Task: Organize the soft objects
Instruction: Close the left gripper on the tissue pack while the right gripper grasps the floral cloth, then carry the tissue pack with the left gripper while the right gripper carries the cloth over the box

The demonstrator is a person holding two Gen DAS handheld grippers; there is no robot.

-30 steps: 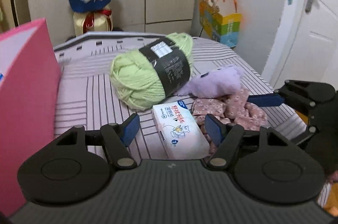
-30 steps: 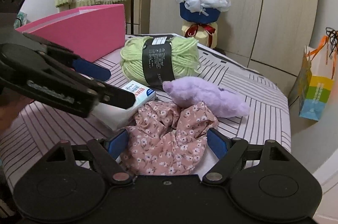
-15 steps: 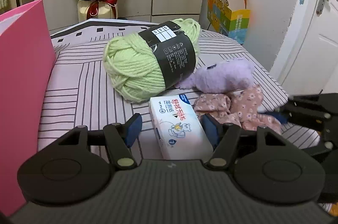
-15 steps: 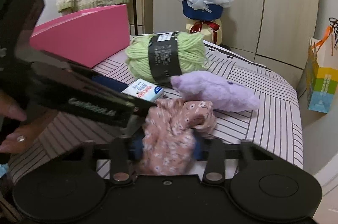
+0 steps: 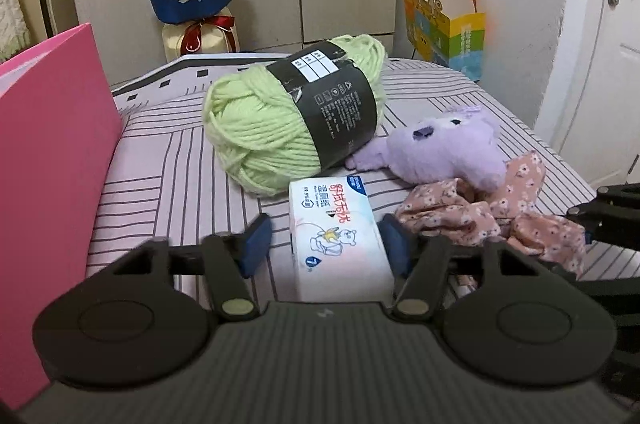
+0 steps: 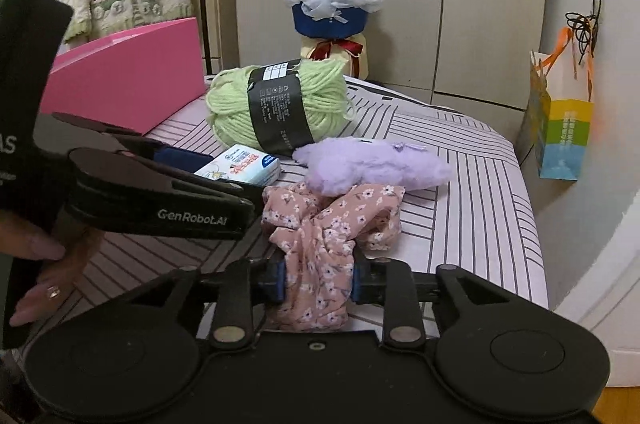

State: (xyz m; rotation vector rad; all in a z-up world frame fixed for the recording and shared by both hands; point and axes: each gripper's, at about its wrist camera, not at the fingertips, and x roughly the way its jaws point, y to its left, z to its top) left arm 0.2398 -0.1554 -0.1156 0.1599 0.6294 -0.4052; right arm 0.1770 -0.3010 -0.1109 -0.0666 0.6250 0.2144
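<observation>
Floral cloth (image 6: 320,244) | right hand-held gripper (image 6: 318,282) clamped on it | left hand-held gripper (image 5: 326,244) closing around tissue pack (image 5: 338,236)

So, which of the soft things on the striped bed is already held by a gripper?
The pink floral cloth: the right gripper is shut on it. The green yarn ball and the purple plush toy lie free on the bed.

Tissue pack (image 5: 340,236) near end hidden behind left gripper (image 5: 326,244) body; can't tell if left pad touches it. Pink box (image 5: 48,184) cut off by left frame edge. Floral cloth (image 6: 320,264) lower end hidden under right gripper (image 6: 318,282) body; yarn (image 6: 276,104) label print too small to read.
</observation>
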